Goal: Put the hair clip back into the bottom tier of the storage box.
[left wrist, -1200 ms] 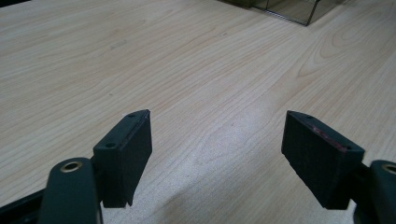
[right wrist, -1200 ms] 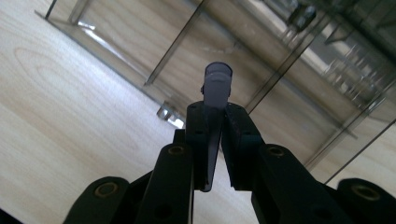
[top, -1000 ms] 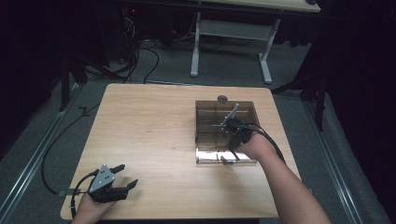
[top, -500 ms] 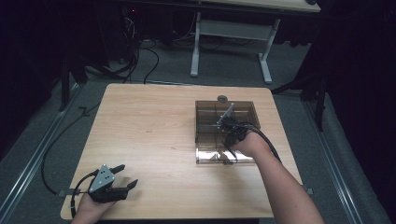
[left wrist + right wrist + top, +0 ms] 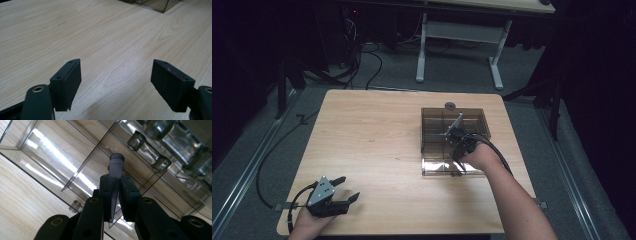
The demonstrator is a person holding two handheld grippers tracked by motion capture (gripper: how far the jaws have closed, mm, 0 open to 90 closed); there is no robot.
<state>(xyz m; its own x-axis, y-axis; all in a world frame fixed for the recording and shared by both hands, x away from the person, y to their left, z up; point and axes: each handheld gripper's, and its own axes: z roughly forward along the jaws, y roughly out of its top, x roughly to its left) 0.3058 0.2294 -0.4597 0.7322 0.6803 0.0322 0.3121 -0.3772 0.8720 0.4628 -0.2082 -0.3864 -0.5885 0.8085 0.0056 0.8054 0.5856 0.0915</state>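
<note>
Dark room, grey floor (image 5: 462,75), white-legged desk (image 5: 457,35), perhaps carpeted

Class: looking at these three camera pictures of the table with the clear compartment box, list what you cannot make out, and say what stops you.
- Small round thing behind the clear box, high view: too small to identify.
- Lower part of the small tube, right gripper view: hidden between the right hand-held gripper jaws.
- Box contents, high view: hand and glare hide them.
- Left hand-held gripper: bottom edge cuts off its body.

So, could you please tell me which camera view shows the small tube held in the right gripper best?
The right gripper view: the small tube sits up close, clamped between the right gripper jaws over the clear box. The high view shows that gripper too far off to make the tube out. The left gripper view gives just a corner of the box.
</note>
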